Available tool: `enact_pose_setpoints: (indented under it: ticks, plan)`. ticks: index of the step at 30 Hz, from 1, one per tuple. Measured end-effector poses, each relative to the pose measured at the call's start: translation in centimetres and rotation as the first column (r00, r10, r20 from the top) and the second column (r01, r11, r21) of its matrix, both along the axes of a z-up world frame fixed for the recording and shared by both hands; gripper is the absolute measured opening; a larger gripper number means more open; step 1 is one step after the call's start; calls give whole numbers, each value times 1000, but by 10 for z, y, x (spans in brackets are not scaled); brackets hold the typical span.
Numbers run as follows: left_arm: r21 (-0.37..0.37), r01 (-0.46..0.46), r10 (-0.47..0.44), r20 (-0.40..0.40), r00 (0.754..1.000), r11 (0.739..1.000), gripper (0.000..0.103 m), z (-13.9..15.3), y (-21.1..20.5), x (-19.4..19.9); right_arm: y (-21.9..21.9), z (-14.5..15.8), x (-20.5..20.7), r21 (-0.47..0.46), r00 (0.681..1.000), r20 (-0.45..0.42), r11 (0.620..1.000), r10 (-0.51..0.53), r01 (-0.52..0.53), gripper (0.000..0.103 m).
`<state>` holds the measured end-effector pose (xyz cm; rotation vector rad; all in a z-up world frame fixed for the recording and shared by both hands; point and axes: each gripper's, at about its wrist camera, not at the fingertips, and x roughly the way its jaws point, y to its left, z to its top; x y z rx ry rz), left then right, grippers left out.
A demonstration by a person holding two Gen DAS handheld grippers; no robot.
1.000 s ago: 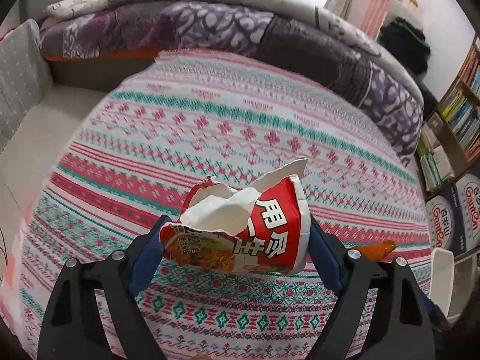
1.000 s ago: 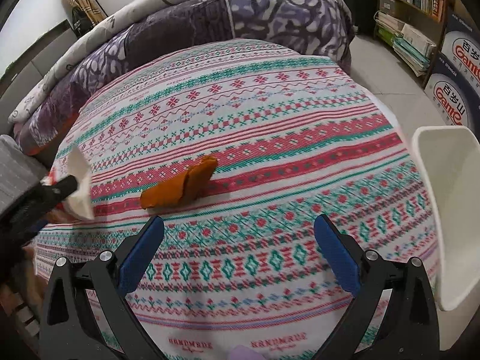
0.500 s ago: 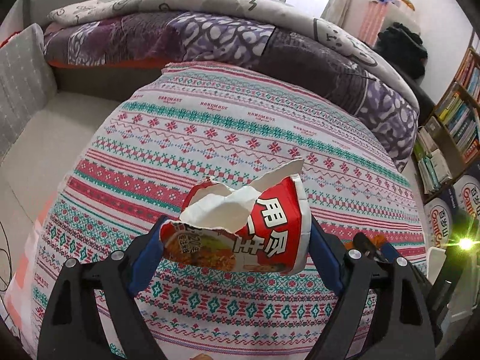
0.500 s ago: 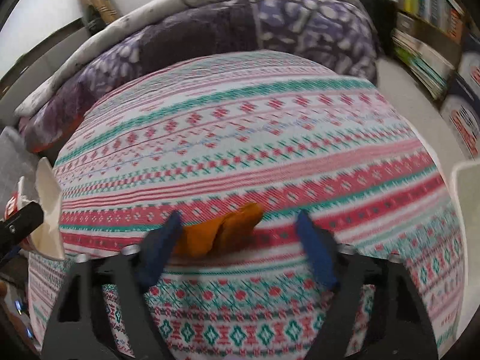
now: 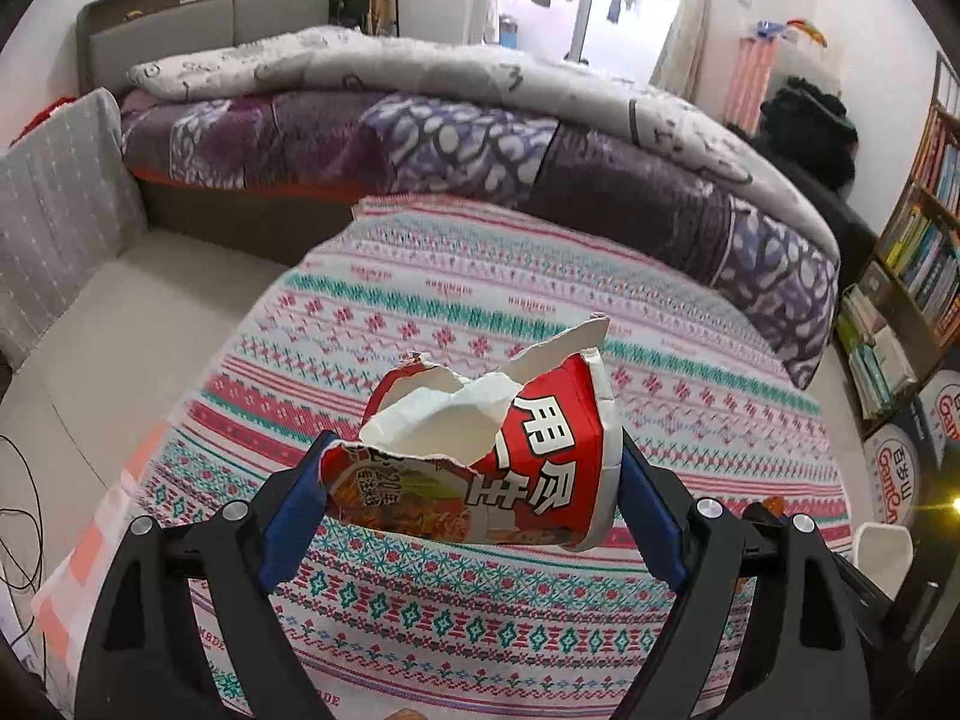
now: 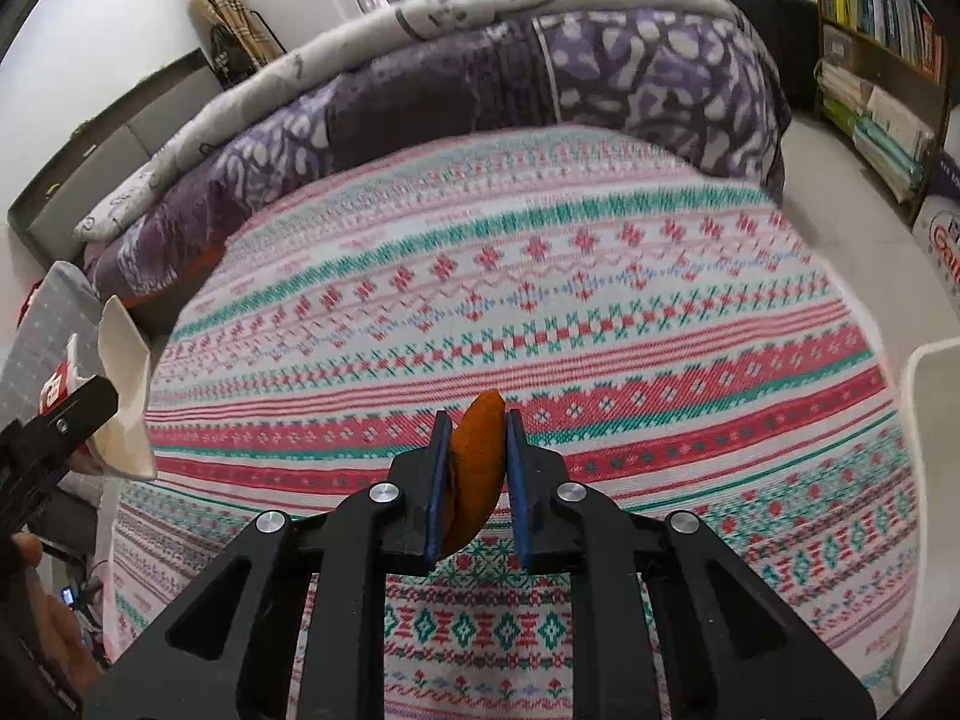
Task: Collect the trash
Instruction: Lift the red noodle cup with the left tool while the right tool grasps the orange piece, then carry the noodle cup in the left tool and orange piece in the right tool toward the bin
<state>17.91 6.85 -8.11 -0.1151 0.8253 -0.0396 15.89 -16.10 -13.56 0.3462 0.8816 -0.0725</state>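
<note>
Tongs on both sides held trash: left tongs (image 5: 471, 483) squeezed a light, torn noodle cup (image 5: 480, 462) by its sides, right tongs (image 6: 477, 468) pinched a soft orange peel (image 6: 477, 468).

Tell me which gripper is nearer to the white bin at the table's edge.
Right. The right gripper, shut on the orange peel, sits over the tablecloth with the white bin just to its right. The left gripper, holding the torn noodle cup, is farther left.
</note>
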Motion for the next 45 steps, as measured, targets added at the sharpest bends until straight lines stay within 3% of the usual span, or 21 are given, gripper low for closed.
enact_pose_setpoints:
  ticks: [9, 26, 45]
  plan:
    - [20, 9, -10, 58, 998, 1000, 85, 22, -12, -17, -9, 36, -28, -52, 997, 79, 999, 1, 3, 17]
    - [71, 77, -85, 123, 989, 995, 85, 49, -59, -52, -36, 78, -78, -140, 983, 181, 989, -29, 55, 17]
    - [95, 204, -217, 169, 961, 974, 85, 64, -146, -82, -120, 101, -131, -166, 941, 235, 944, -243, 285, 17]
